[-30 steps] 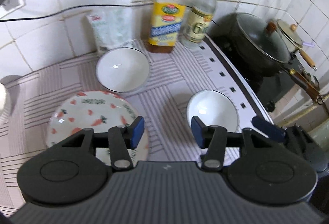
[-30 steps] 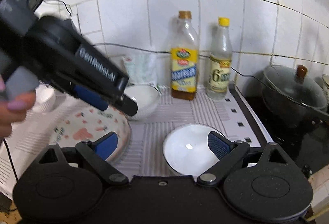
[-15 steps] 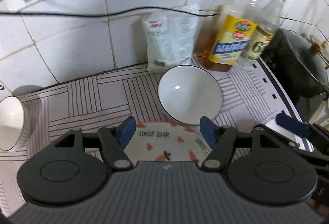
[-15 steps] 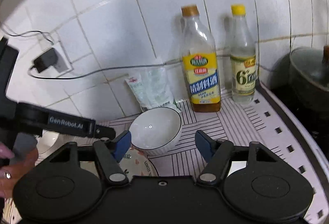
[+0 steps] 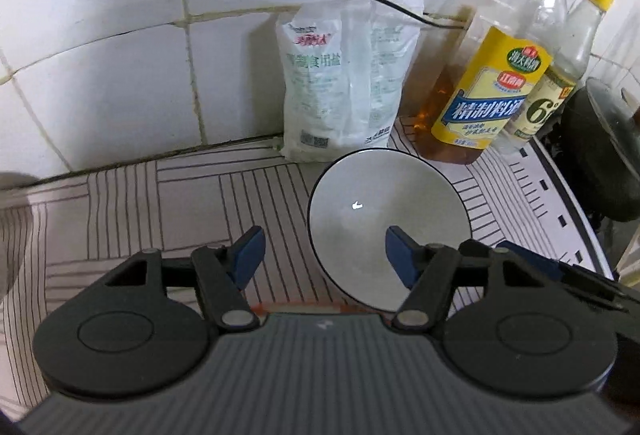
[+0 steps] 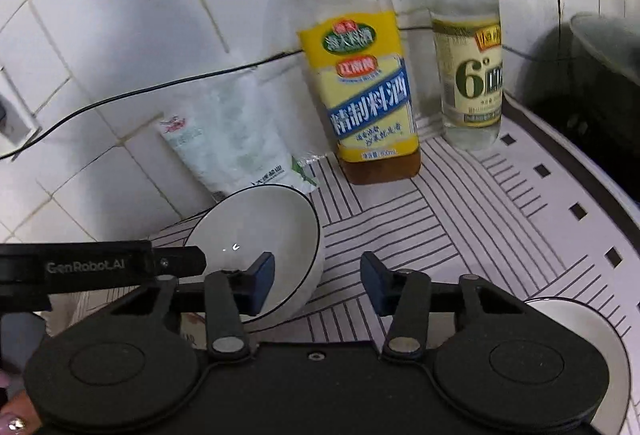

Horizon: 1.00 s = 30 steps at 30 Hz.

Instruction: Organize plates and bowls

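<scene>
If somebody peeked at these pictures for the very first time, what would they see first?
Probably the white bowl with a dark rim, sitting on the striped mat right in front of the open left gripper. Next, the tall bottle with the yellow label and the smaller clear bottle beside it, both standing against the white tiled wall, with a white packet leaning to their left.
</scene>
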Motion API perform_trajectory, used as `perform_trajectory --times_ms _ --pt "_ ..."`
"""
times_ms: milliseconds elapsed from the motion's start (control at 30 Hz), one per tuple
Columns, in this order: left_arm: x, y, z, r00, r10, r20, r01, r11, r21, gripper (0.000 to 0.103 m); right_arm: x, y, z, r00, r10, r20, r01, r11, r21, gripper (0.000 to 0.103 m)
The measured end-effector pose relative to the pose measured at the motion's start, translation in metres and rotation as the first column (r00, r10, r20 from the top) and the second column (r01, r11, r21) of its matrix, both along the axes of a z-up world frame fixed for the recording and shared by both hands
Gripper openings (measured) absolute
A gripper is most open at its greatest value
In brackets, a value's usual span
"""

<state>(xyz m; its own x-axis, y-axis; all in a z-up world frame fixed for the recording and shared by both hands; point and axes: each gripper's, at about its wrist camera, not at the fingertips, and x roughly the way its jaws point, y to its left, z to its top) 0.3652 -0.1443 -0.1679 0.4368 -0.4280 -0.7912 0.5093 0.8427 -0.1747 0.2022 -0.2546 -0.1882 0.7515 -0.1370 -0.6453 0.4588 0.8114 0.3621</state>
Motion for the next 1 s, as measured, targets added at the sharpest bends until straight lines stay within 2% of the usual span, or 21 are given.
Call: perform_trajectory --times_ms 67,133,200,267,333,367,467,567,667,767,967,1000 --pt "0.004 -0.005 -0.003 1.000 -0.013 -0.007 0.014 1.000 0.010 0.060 0.005 -0.003 -0.002 1.000 0.006 -0.008 -0.006 1.000 0.015 0.044" --pt "0.008 -0.011 -0.008 1.000 -0.020 -0.020 0.020 1.000 0.018 0.060 0.009 -0.003 -0.005 1.000 -0.001 -0.027 0.001 1.000 0.009 0.035" --pt "0.012 -0.014 -0.013 0.999 -0.016 -0.027 0.016 1.000 0.023 0.060 0.009 -0.003 -0.006 1.000 -0.017 -0.017 0.017 1.000 0.015 0.033" --pt "0.014 -0.018 -0.017 0.999 -0.015 -0.036 0.017 0.999 0.031 0.053 0.011 -0.003 -0.008 1.000 -0.009 -0.024 0.009 1.000 0.025 0.032" --pt "0.015 -0.019 -0.019 0.999 -0.016 -0.051 0.018 0.999 0.029 0.039 0.015 -0.003 -0.012 0.998 -0.026 -0.050 0.027 1.000 0.014 0.031" --pt "0.015 -0.019 -0.020 0.998 -0.015 -0.058 0.016 1.000 0.025 0.037 0.015 -0.003 -0.013 0.999 -0.025 -0.045 0.026 0.999 0.019 0.030" --pt "0.013 -0.022 -0.020 0.999 -0.013 -0.048 0.014 1.000 0.019 0.030 0.017 -0.006 -0.014 0.999 -0.025 -0.039 0.026 0.999 0.038 0.021" --pt "0.011 -0.023 -0.020 0.999 -0.017 -0.033 0.018 1.000 0.026 0.019 0.017 -0.007 -0.015 0.998 -0.037 -0.048 0.038 0.999 0.026 0.012" --pt "0.010 -0.025 -0.021 0.999 -0.009 -0.041 0.011 1.000 0.027 0.017 0.019 -0.010 -0.018 0.997 -0.052 -0.061 0.054 0.998 0.023 0.012" --pt "0.010 -0.026 -0.023 0.999 0.011 -0.042 -0.010 0.999 0.035 0.014 0.021 -0.016 -0.020 0.996 -0.061 -0.059 0.064 0.996 0.059 0.012" --pt "0.006 -0.029 -0.018 0.999 0.031 -0.045 -0.028 0.998 0.059 0.014 0.034 -0.021 -0.025 0.991 -0.063 -0.121 0.075 0.992 0.098 0.013" --pt "0.004 -0.028 -0.015 0.999 0.026 -0.042 -0.023 0.998 0.053 0.014 0.033 -0.018 -0.021 0.991 -0.057 -0.123 0.067 0.995 0.079 0.013"
